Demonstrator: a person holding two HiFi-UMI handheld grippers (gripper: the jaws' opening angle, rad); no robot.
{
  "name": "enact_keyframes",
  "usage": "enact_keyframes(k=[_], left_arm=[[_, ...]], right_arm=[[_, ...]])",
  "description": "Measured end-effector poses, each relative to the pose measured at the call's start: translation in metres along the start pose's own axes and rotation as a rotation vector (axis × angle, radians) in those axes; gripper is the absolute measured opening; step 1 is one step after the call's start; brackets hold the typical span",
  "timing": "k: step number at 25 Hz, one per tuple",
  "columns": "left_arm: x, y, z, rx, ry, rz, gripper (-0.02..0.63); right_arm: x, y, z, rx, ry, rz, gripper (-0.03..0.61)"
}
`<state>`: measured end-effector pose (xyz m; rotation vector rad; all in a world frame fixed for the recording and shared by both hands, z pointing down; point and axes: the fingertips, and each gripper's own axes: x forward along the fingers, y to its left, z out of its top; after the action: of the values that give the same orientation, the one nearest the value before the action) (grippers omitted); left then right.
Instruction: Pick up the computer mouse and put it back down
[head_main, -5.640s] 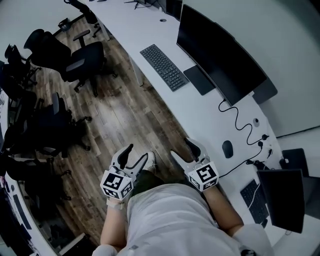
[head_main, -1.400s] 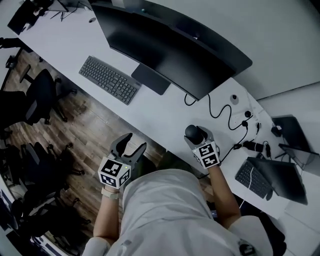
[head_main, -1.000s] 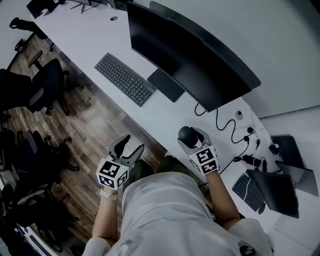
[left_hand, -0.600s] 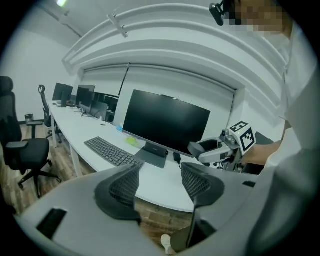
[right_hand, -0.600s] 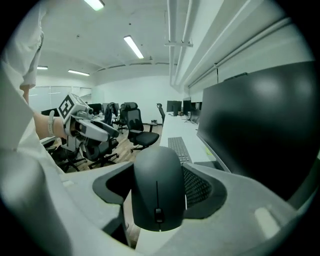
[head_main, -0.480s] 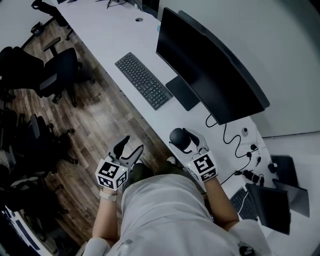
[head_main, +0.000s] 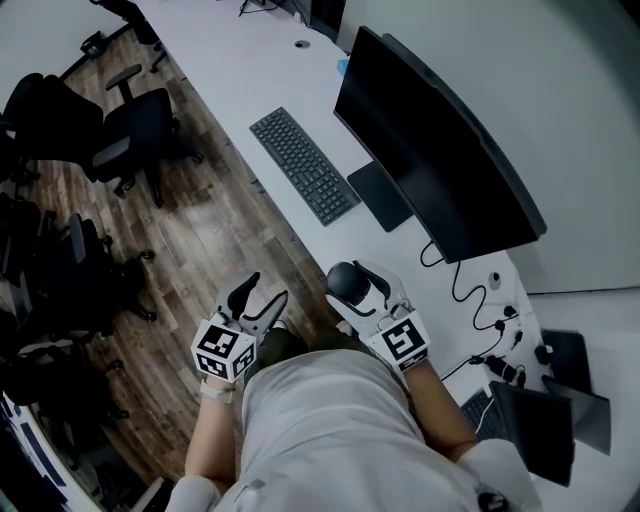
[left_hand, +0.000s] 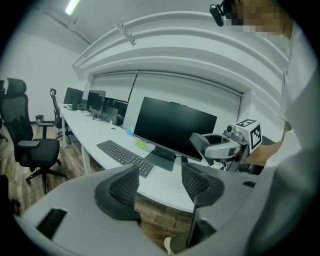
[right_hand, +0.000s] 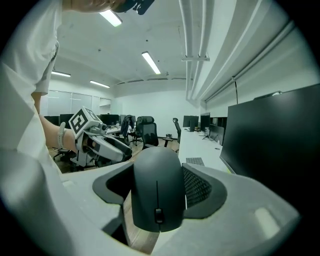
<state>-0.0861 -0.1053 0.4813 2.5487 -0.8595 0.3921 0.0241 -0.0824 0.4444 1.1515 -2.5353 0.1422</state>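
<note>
The long white desk (head_main: 230, 70) carries, in falling order of size, the curved monitor (head_main: 430, 150) and the keyboard (head_main: 303, 166). Below them we show the two hand-held tools. The left gripper (head_main: 264, 292) hangs over the wooden floor (head_main: 220, 230), its jaws apart with nothing between them. The right gripper (head_main: 352, 287) has its jaws clamped on the sides of the computer mouse (head_main: 344, 278). Some seconds earlier the mouse lay on the desk near the cables at the right, apart from both tools. Over the last second and a half it has sat in the right gripper's hold and has drifted from above the desk top toward the desk's near edge. In the right gripper view floor boards show beneath it. We judge the pick-up complete and the mouse airborne. What remains is to bring it back over the desk surface, lower it and let the jaws part.
</note>
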Motion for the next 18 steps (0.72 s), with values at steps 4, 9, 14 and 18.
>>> enact_keyframes(k=[4,9,14,18], left_arm=[[-0.004,-0.002,-0.001,-0.001,-0.002,0.011,0.264],[-0.01,-0.002,-0.006,-0.006,0.002,0.033,0.264],[-0.01,-0.005,-0.008,-0.014,0.004,0.061,0.264],[-0.012,-0.005,-0.011,-0.025,0.002,0.09,0.264]], right_arm=[[0.002,0.003,0.004,0.029,-0.014,0.008,0.29],[0.007,0.0,-0.003,0.065,0.002,0.004,0.29],[0.01,-0.016,-0.021,0.064,0.032,-0.005,0.29],[0.015,-0.032,-0.043,0.048,0.085,-0.015,0.29]])
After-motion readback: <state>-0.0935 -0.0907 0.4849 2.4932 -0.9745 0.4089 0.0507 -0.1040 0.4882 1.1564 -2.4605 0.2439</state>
